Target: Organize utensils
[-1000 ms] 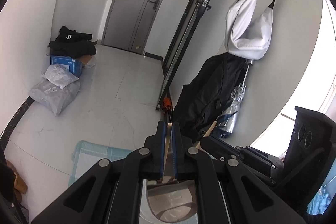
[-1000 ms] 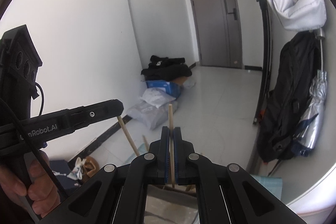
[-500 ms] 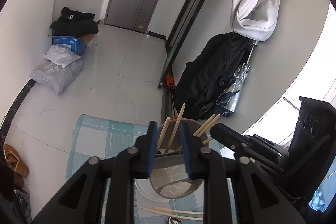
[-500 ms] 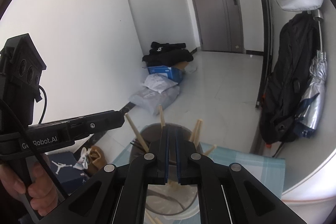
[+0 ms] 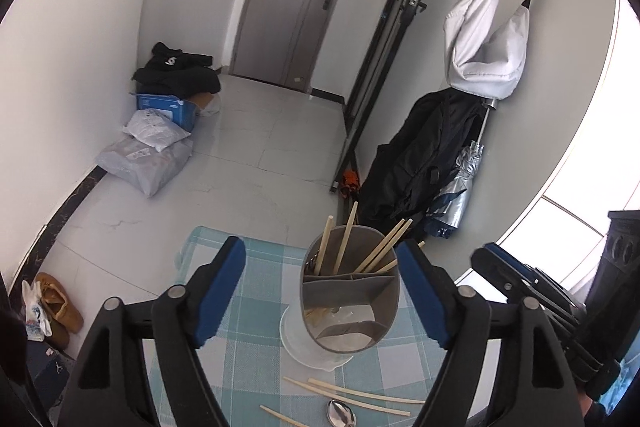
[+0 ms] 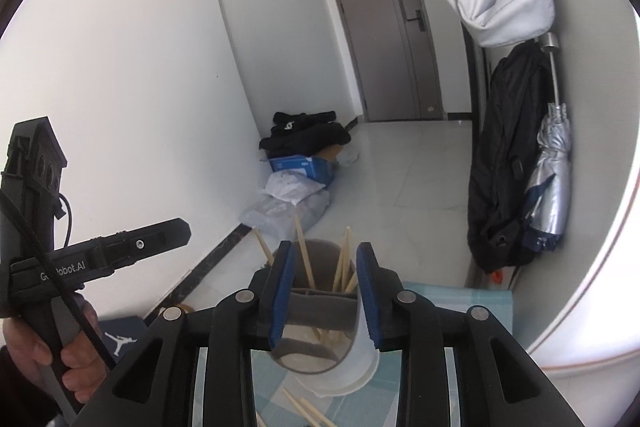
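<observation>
Chopsticks (image 5: 362, 394), perhaps spoon (image 5: 341, 414), before holder (image 5: 349, 301)

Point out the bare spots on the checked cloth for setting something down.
Free: checked cloth left of the utensil holder, back to its far edge. Crowded: the near strip in front of the holder, with loose chopsticks and a spoon.
</observation>
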Tool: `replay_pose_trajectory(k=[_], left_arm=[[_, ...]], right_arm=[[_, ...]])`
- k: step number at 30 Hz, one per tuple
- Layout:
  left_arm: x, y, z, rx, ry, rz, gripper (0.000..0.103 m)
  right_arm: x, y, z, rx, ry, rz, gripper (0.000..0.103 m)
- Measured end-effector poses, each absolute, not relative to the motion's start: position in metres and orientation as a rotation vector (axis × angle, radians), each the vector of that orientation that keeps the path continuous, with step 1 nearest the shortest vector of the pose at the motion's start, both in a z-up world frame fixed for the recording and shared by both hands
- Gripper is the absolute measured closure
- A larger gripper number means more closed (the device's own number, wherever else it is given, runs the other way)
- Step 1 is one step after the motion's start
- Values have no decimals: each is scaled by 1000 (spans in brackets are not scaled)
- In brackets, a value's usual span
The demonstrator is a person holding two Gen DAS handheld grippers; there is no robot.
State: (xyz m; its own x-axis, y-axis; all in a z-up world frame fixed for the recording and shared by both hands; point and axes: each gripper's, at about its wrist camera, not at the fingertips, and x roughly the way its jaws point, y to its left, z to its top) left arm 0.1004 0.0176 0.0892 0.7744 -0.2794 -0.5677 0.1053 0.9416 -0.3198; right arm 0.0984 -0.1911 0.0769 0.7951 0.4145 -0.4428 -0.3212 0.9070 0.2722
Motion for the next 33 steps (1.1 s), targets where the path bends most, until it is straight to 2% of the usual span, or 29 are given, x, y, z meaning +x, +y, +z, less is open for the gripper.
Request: replay_pose_trajectory(k=[1,6,11,15,24,33], left_arm=[[97,18,89,-276,654,-194,19],[74,22,89,-266,609,-127,15],[51,21,85,-234,557,-130,6],[41,21,79,-230,554,-119,1],[23,16,60,-208,555,-101,1],[23,17,14,-242,680,-85,1]], right_arm=[[92,-193,78,187,511,394,69],[59,-192,86,158,455,410,52],[35,-192,84,162,435,400,46],[19,-193,78,166,429,391,35],[-12,-193,57,158,428,363,27],[-24,-188,19,137,514,352,23]])
